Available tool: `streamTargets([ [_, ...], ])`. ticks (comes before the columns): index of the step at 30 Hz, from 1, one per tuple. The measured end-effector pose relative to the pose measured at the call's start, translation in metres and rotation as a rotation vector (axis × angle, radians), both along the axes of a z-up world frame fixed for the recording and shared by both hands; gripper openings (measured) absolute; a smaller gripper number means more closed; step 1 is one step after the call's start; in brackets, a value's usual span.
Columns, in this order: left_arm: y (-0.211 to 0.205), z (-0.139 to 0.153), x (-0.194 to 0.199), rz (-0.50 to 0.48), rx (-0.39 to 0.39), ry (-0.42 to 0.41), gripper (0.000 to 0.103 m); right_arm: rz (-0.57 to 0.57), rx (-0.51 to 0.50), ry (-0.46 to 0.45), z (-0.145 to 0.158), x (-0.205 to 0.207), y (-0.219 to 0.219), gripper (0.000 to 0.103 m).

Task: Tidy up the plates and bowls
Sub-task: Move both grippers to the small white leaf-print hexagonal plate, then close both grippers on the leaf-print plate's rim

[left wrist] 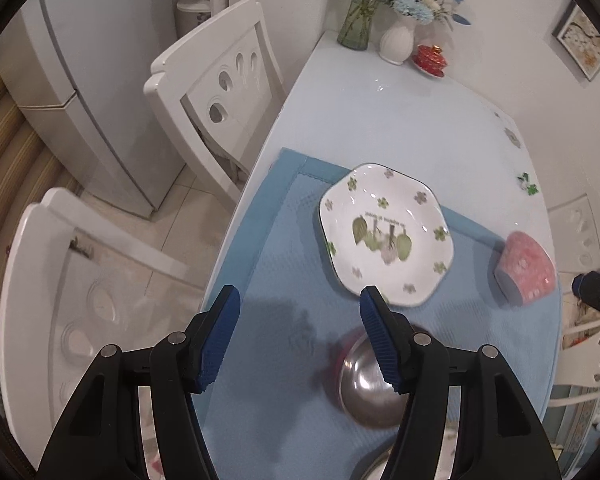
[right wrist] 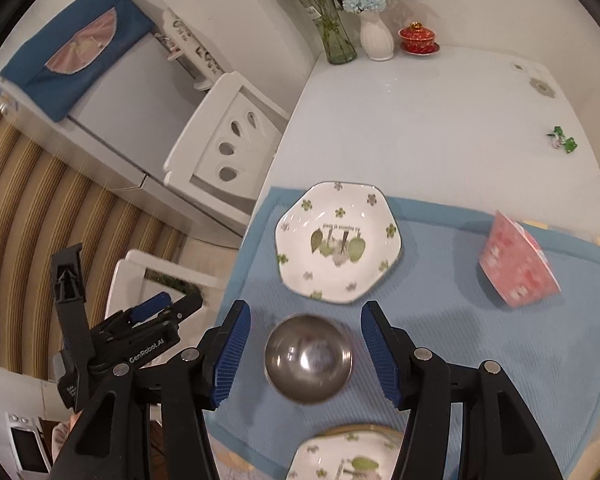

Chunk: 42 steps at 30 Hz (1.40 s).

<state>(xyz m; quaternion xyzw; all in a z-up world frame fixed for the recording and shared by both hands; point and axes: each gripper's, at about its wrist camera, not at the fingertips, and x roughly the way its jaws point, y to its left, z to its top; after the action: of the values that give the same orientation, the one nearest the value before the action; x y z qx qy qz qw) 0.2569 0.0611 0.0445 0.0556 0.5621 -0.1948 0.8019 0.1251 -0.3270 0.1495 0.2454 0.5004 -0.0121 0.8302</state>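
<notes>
Nearest the lens in the right wrist view, the right gripper (right wrist: 306, 354) stands with its blue fingers (right wrist: 232, 354) released, framing the steel bowl (right wrist: 309, 360) without pressing on it; the bowl sits mouth-down on the blue mat (right wrist: 480, 360) at lower centre. The left gripper (left wrist: 298, 338) is likewise released, with nothing between its fingers, hovering over the mat's left part.

The step in hand looks like a pause between placements: nothing is held, and the pieces lie scattered. One hexagonal floral plate (right wrist: 338, 242) lies flat at mid-frame, a second floral plate (right wrist: 340, 458) shows at the bottom edge, and the pink bowl (right wrist: 516, 264) lies tipped on its side at the right (blurred, so its rim is hard to read). A sensible next move would pair like with like, which calls for a grasp by a rim on a plate or righting the pink bowl.

The bench (right wrist: 440, 120) is pale and glossy; at its far end, upper centre, stand a glass vase (right wrist: 338, 36), a white vase (right wrist: 376, 38) and a red lidded cup (right wrist: 417, 36). White chairs (right wrist: 224, 136) and a fridge (right wrist: 112, 92) fill the left.
</notes>
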Motion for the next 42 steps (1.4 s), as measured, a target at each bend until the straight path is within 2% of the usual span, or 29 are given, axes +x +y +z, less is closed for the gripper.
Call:
streamTargets([
  [1,-0.004,-0.003,0.004,-0.001,0.004,0.006,0.061,-0.002,0.018,0.011,-0.009,0.01,-0.004,0.072],
  [3,-0.013,-0.012,0.014,-0.002,0.014,0.017,0.061,-0.009,0.06,0.025,-0.023,0.022,-0.01,0.075],
  [6,-0.025,-0.026,0.025,-0.01,0.026,0.03,0.061,-0.027,0.098,0.05,-0.045,0.039,-0.02,0.075],
  [18,-0.059,-0.09,0.055,-0.018,0.074,0.116,0.061,0.001,0.101,0.191,-0.132,0.089,-0.05,0.075],
  [24,-0.071,-0.107,0.065,-0.021,0.073,0.138,0.061,-0.003,0.107,0.218,-0.16,0.103,-0.06,0.075],
  [35,-0.087,-0.138,0.075,-0.029,0.095,0.169,0.061,0.044,0.051,0.24,-0.199,0.127,-0.06,0.075],
  [42,-0.095,-0.139,0.085,-0.029,0.072,0.143,0.061,0.088,0.03,0.236,-0.211,0.142,-0.062,0.075],
])
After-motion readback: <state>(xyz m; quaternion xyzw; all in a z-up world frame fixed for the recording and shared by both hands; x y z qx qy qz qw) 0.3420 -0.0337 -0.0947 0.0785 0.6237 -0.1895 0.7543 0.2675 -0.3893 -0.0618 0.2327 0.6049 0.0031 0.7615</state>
